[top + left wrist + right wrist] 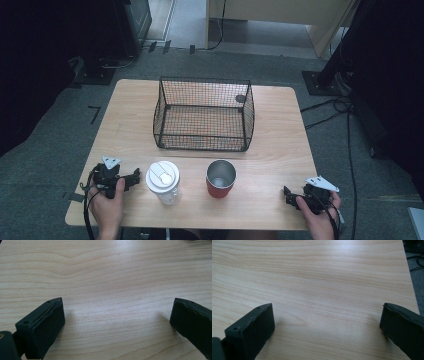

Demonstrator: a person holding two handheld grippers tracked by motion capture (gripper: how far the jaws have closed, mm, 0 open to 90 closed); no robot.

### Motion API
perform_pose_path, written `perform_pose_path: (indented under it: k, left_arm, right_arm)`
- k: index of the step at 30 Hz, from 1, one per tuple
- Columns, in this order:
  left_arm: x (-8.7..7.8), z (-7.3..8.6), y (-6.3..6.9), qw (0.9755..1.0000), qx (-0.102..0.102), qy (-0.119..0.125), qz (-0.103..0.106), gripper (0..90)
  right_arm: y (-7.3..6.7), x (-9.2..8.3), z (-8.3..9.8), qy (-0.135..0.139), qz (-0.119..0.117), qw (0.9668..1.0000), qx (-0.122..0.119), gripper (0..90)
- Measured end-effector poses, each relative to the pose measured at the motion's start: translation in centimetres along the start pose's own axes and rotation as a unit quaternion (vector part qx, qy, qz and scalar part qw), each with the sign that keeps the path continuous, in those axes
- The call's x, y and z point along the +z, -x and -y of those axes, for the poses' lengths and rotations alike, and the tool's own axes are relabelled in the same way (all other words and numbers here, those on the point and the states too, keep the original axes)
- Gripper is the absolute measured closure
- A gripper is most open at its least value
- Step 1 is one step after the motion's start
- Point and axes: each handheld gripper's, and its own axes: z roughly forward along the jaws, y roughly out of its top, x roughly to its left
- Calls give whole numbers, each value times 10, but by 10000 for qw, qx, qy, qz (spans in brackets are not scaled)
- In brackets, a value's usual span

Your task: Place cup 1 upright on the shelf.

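Both grippers, left gripper (pixel 134 176) and right gripper (pixel 287 195), rest with jaws open and empty on the surface (pixel 280 125), so the next move is probably reaching for the lidded tumbler (pixel 163 181) or the red cup (pixel 220 178).

Overhead view; two close tabletop (pixel 280 145) views

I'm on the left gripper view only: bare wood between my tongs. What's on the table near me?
Observer: A clear cup with a white lid stands just to the right of your left tongs.
Operator: Anything else?
Observer: A red cup, open-topped with a metal inside, stands right of the lidded one, apart from it.
Operator: And behind them?
Observer: An empty black wire basket sits mid-table.
Operator: The other tongs?
Observer: The right tongs rest open at the table's near right corner.
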Motion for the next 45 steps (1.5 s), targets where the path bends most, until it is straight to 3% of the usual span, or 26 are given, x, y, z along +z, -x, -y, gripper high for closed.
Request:
perform_pose_path:
  k: [9,12,23,37,45]
  left_arm:
    - [0,0,0,10000,-5,4,1,4]
    - [0,0,0,10000,-23,-1,-20,4]
    - [1,0,0,10000,-25,4,-25,4]
    - [0,0,1,10000,-27,4,-27,4]
    - [1,0,1,10000,-32,7,-25,4]
  right_arm:
    - [-16,-26,-9,392,-154,9991,-55,0]
    - [-21,-29,-10,397,-203,9990,-72,0]
    - [-56,-46,-24,521,-577,9965,-293,0]
    - [-100,-63,-42,752,-1012,9902,-600,0]
    - [-126,-66,-51,841,-1287,9847,-823,0]
